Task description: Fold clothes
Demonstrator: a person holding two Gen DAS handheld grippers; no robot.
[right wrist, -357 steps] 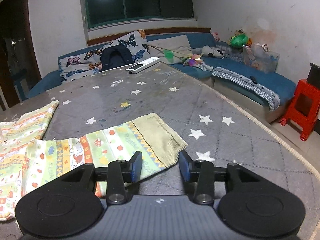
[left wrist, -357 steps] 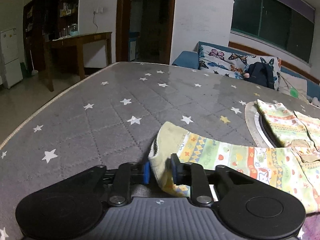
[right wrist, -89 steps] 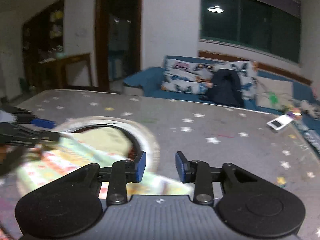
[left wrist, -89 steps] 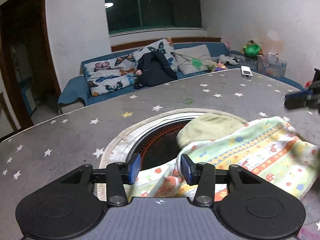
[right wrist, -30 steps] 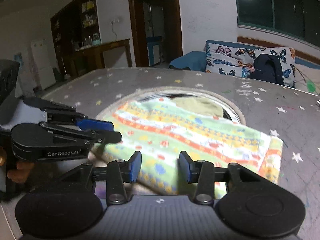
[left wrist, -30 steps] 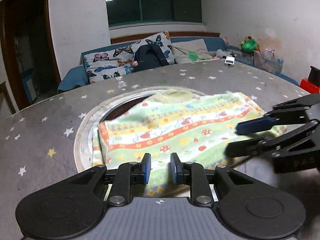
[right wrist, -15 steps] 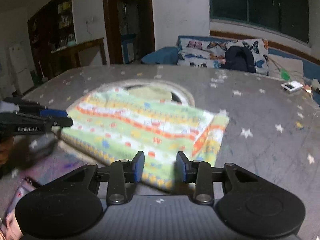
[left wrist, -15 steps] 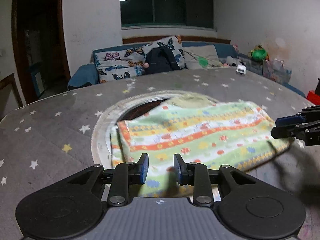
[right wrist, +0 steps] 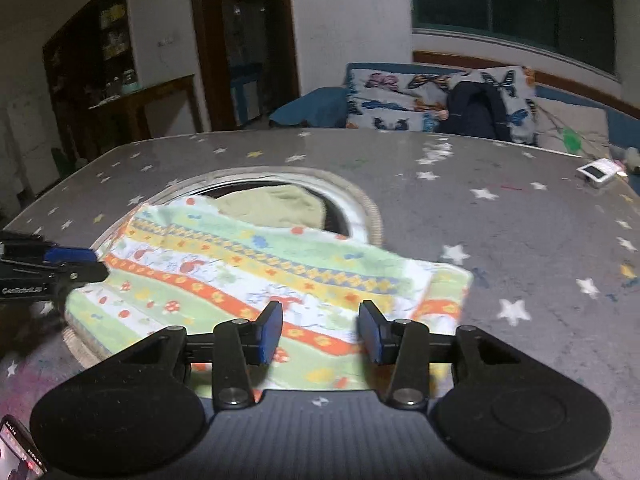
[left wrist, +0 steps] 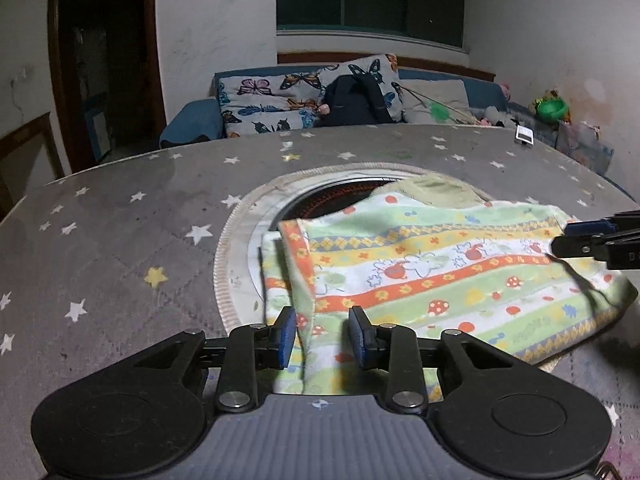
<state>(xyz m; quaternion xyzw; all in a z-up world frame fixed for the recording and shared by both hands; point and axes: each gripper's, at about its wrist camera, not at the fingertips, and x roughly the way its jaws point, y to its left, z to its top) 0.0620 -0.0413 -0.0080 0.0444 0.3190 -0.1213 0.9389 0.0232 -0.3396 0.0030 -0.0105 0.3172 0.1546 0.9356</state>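
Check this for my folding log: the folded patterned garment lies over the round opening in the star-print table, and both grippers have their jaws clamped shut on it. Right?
Not quite. The folded patterned garment does lie over the round opening in the star-print table, but both the left gripper and the right gripper have open jaws, gripping nothing. Each wrist view shows a wide gap between its own blue pads.

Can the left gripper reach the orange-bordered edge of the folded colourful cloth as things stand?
Probably yes. The left gripper is open, and the raised orange-bordered edge of the folded colourful patterned cloth lies right between its fingers, with nothing in the way.
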